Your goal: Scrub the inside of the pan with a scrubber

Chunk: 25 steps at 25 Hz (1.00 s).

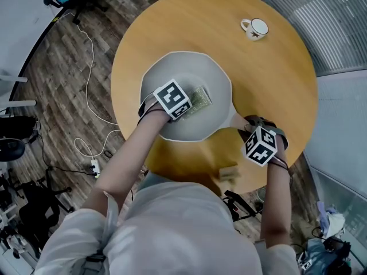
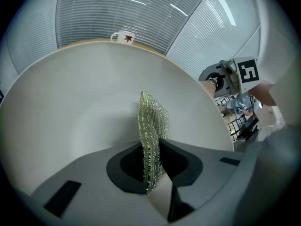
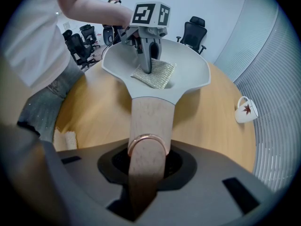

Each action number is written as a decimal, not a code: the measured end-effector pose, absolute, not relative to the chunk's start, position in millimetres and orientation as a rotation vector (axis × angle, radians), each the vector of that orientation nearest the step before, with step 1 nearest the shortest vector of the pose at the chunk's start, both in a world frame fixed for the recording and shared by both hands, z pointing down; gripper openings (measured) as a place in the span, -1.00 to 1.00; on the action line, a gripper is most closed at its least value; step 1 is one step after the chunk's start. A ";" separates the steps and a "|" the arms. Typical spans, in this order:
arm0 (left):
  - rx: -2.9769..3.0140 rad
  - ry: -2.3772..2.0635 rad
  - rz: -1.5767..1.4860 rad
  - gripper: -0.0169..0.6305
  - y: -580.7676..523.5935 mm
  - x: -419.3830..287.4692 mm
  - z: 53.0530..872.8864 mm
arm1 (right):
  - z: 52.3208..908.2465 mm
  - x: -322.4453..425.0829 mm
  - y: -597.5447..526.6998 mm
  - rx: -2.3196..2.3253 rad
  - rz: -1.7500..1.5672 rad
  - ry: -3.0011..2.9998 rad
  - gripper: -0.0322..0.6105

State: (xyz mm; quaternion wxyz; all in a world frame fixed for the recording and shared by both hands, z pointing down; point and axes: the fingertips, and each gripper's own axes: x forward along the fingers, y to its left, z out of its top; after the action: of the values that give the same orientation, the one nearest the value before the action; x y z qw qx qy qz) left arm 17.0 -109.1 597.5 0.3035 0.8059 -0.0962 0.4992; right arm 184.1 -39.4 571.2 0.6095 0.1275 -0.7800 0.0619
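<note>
Left gripper (image 2: 153, 169): jaws narrowed to a slit and clamped on one edge of the scrubber (image 2: 151, 119), a thin green mesh pad. The pad runs out from the jaws and meets the floor of the pan (image 2: 80, 107) near its middle. Pale pan wall rises on every side of the pad, with bare floor all round it; the far rim is the highest.

Right gripper (image 3: 146, 175): jaws part-way closed, gripping the end of the wooden handle (image 3: 151, 117); a copper ring (image 3: 146, 142) sits on the handle right at the jaws. The gripper points steeply down.

Pan lies on the near half of the round bench (image 1: 172, 27), its handle aimed at the near-right edge. The right gripper stands close to that edge. The pan's left rim is near the bench's left edge. Beyond the far rim is a wide stretch of wood up to a cup (image 1: 254, 28) near the far-right edge, well apart from the pan. A pale block (image 1: 228, 172) lies at the near edge, just beside the handle's end.
</note>
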 end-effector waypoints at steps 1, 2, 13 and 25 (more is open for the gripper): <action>2.128 -0.213 1.329 -0.71 -103.5 19.5 599.0 | 571.6 184.2 -39.6 0.294 0.143 -1.801 -0.58; 2.124 -0.174 1.335 -0.70 -98.6 22.1 600.5 | 571.9 184.5 -39.8 0.293 0.143 -1.801 -0.58; 2.084 0.101 1.415 -0.71 -73.8 24.7 595.9 | 570.9 185.1 -41.8 0.285 0.129 -1.793 -0.58; 2.010 0.393 1.316 -0.72 -35.6 26.5 568.1 | 577.0 187.9 -36.5 0.237 0.106 -1.762 -0.61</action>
State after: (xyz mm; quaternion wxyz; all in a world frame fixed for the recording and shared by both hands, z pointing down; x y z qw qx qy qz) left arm 26.5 -35.6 568.1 0.3466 0.7745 0.1513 0.5071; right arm 187.9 -36.5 577.0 0.6292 0.1034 -0.7690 0.0461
